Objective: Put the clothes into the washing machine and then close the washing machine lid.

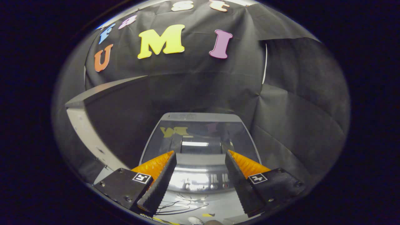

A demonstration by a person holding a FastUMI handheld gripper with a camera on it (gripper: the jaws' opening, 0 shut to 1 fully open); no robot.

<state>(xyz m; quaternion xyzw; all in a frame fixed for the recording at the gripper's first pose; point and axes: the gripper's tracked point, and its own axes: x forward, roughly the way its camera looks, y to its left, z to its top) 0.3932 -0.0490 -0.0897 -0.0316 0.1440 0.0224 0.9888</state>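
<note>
Hovering with nothing in its grasp, the gripper holds its fingers spread wide apart above the front of a small washing machine. Between the fingers, nearest of all, lies the machine's pale front panel, marked with thin dark line drawings. Just past that, still framed by the two fingers, runs a shiny control strip with a row of small knobs or buttons too blurred to tell apart.

Straight ahead of the fingertips sits the washing machine lid, a dark glossy pane in a light frame. It appears to lie flat and closed over the tub, mirroring the booth wall and a bright bar of light; the reflections make it hard to be sure. Its long axis runs away from the fingers, with the far edge the farthest part of the machine. No clothes can be made out on or around the machine.

To the left, beyond the fingers, a pale angled shelf or board rises beside the machine, and the black booth wall closes the scene behind. Any coming move turns on the lid lying dead ahead, centred between the open fingers.
</note>
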